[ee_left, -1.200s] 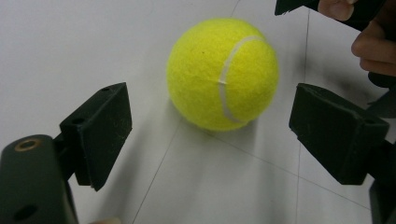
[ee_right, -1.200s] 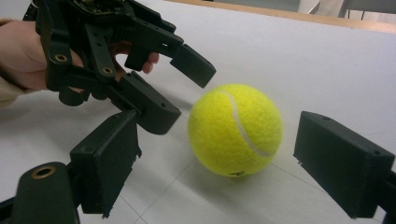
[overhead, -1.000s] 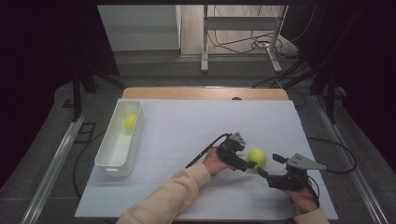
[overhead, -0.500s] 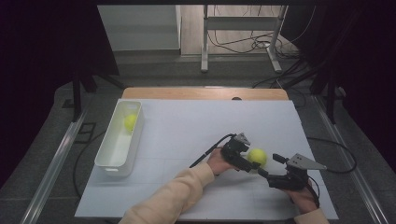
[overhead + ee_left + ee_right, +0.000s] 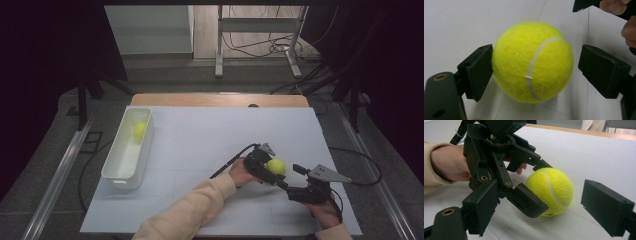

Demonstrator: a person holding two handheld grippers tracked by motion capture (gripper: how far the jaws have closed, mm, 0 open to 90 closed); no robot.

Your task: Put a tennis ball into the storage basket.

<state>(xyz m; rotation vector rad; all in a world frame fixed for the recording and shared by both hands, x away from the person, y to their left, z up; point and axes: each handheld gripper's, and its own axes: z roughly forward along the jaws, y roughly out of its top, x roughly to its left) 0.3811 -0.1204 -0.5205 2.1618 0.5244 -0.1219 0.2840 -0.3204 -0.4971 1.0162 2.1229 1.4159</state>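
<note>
Straddling a tennis ball [image 5: 532, 62], the left gripper [image 5: 265, 167] has its fingers [image 5: 477, 71] apart: in the left gripper view one finger is at or touching the ball's left side, the other stands clear with a gap on the right, so no clamp. Ball sits on the white surface [image 5: 210, 140], right of centre toward the near edge in the high view, between the two grippers. Right gripper [image 5: 300, 187] is just beside it on the right, pointing at the ball; in the right gripper view its fingers [image 5: 607, 206] are wide apart, nothing between them but the ball [image 5: 550, 191] and the left gripper [image 5: 499, 157] farther off. That view shows the left gripper's fingers on either side of the ball, one low in front, one behind its top, with the ball resting on the surface. Left hand [image 5: 447, 162] in a beige sleeve holds the left gripper from the near-left; right hand [image 5: 325, 212] comes in at the bottom right edge. Cables trail from both grippers. White bin [image 5: 127, 150] lies well apart at the surface's left side, long axis running away from the person, with a second ball [image 5: 139, 131] inside near its far end.
</note>
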